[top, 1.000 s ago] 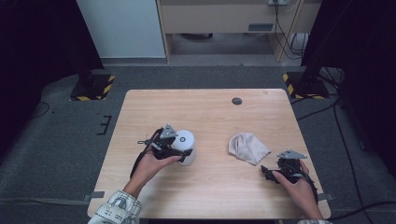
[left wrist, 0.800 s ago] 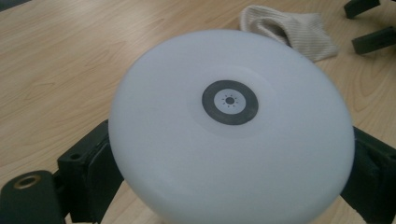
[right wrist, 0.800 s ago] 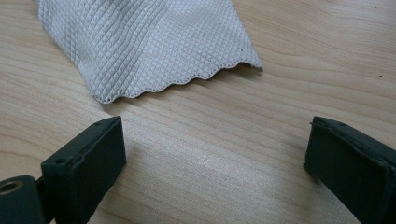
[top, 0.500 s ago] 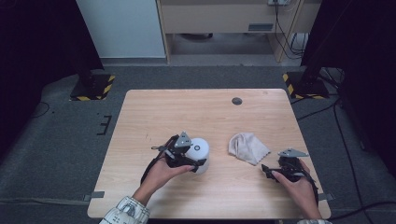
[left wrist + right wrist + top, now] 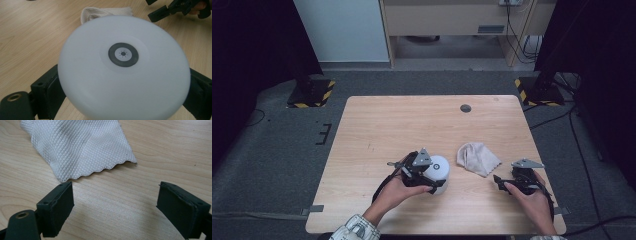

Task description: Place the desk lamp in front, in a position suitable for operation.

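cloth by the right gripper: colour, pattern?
The cloth is off-white with a fine diamond weave and a scalloped edge; clearest in the right gripper view.

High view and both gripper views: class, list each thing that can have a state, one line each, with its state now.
White round lamp: gripped by its sides, lit or unlit cannot be told.
Left tongs: shut on the lamp.
Right tongs: open, nothing between the jaws, which have just been closing a little.
White cloth: lying loosely folded on the table, not held.
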A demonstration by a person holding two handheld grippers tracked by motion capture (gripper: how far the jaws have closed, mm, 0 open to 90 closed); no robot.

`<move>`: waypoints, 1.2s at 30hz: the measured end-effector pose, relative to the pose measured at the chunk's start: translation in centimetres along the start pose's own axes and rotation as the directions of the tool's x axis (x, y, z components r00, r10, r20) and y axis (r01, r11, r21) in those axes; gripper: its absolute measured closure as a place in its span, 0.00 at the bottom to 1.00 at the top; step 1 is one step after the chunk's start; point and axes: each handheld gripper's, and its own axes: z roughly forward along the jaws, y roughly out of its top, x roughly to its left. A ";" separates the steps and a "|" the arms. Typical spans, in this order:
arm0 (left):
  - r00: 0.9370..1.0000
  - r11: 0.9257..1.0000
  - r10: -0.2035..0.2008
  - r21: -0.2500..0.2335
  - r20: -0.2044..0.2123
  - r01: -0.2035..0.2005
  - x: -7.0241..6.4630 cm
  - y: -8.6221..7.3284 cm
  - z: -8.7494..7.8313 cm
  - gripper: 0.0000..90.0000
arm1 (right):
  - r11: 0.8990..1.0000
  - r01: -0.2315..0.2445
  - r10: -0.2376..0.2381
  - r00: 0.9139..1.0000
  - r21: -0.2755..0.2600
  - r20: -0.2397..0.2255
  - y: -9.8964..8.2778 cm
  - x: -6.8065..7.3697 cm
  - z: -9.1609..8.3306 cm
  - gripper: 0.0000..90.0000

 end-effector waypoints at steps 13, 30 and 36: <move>1.000 1.000 0.002 -0.023 0.000 -0.002 0.1 -0.2 -0.4 0.03 | 0.999 0.020 -0.021 1.000 -0.032 -0.016 0.3 0.5 -0.3 0.19; 0.992 0.992 -0.115 -0.053 -0.054 0.112 3.4 -6.2 -6.0 0.05 | 0.992 0.114 -0.119 0.987 -0.055 -0.106 5.7 3.2 2.1 0.45; 0.990 0.995 -0.093 0.018 -0.109 0.095 4.4 -7.5 -5.6 0.05 | 0.997 0.072 -0.073 0.990 -0.012 -0.118 7.7 3.3 5.3 0.35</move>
